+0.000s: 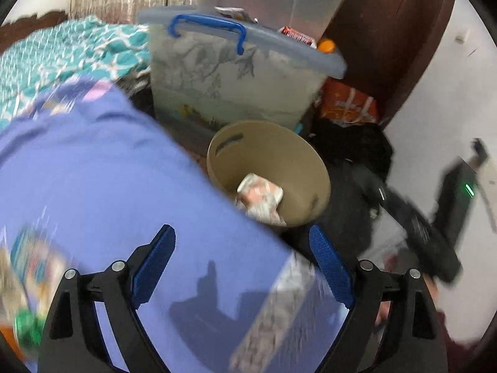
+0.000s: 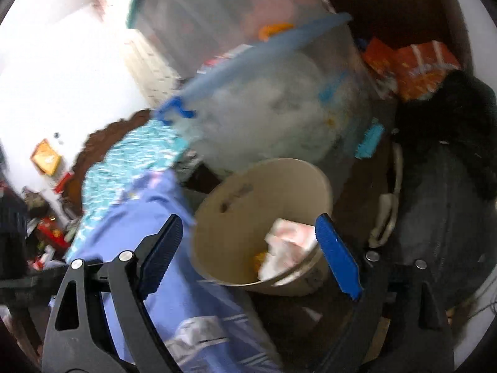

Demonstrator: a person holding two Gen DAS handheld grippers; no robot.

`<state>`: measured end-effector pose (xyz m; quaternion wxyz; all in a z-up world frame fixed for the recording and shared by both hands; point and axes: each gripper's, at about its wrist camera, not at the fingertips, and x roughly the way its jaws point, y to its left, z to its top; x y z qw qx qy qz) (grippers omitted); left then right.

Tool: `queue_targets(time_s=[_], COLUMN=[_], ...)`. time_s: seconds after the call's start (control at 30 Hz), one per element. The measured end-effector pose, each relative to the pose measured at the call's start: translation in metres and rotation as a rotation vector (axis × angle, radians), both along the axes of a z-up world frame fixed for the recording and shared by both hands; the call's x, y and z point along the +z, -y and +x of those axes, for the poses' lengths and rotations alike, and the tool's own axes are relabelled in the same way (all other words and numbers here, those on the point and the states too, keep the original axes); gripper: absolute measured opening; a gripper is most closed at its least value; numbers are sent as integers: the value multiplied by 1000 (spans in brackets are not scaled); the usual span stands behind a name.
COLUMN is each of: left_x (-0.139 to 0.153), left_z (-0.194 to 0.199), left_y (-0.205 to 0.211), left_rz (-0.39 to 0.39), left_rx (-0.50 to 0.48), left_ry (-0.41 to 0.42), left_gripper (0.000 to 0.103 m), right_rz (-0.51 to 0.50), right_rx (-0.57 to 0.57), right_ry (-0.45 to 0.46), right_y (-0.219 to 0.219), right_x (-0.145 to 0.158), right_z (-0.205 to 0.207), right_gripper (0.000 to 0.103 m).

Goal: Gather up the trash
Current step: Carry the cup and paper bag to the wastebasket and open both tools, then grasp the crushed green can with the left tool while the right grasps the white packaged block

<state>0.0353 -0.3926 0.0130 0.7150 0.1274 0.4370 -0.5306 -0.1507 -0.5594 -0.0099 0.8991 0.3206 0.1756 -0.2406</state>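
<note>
Crumpled white-and-pink wrapper [image 1: 260, 193] lies inside tan bin [image 1: 279, 143].

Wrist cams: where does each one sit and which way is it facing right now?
Left wrist: on the left gripper, angled down over the purple sheet toward the tan bin; own open jaws show, and the right gripper at the right edge.
Right wrist: on the right gripper, looking down at the same tan bin from closer; own open jaws show, nothing between them.
Shared: bin, crumpled wrapper inside it, lidded storage tub, purple sheet.
</note>
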Motion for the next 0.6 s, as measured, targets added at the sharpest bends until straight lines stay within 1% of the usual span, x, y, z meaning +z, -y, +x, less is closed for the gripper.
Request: queue_targets(time_s=[0.07, 0.1, 0.13, 0.17, 0.2, 0.23, 0.27, 0.3, 0.33, 0.37, 0.4, 0.5, 0.53, 0.6], left_x=[0, -1, -3, -4, -7, -10, -13, -17, -21, -27, -31, -42, -47, -56], left_z=[-1, -1, 1, 5, 11, 16, 24, 32, 39, 49, 55, 75, 79, 90], left_y=[-49, -69, -97, -124, -148, -167, -191, -209, -223, -238, -247, -261, -262, -260], left_rz=[-14, -13, -7, -3, 0, 2, 2, 4, 6, -3, -21, -50, -61, -78], left_rx=[0, 15, 51, 94, 142, 192, 257, 318, 370, 423, 456, 538, 547, 551], left_ry=[-34, -31, -22, -21, -21, -22, -29, -44, -66, -104, -132, -178, -206, -263], left_gripper=[84, 84, 84, 84, 84, 84, 84, 84, 84, 83, 83, 84, 84, 83], right_rz=[-29, -44, -51, -57, -64, -74, -86, -91, -99, -114, -125, -136, -140, -130], right_rx=[131, 200, 254, 350, 428, 485, 548, 587, 641, 680, 705, 788, 801, 848], right_ry=[-19, -33, -42, -61, -84, -111, -149, -171, -199, -227, -245, -308, -330, -347], right_y=[-23, -36, -47, -67, -84, -97, -115, -126, -142, -157, -168, -202, -211, -223], right_x=[11, 15, 17, 18, 17, 14, 11, 9, 6, 3, 0, -13, -18, -27], right_z=[23, 37, 49, 68, 86, 101, 121, 134, 152, 168, 178, 211, 218, 220], right_gripper=[86, 84, 81, 79, 73, 65, 60, 52, 48, 47, 47, 47, 46, 46])
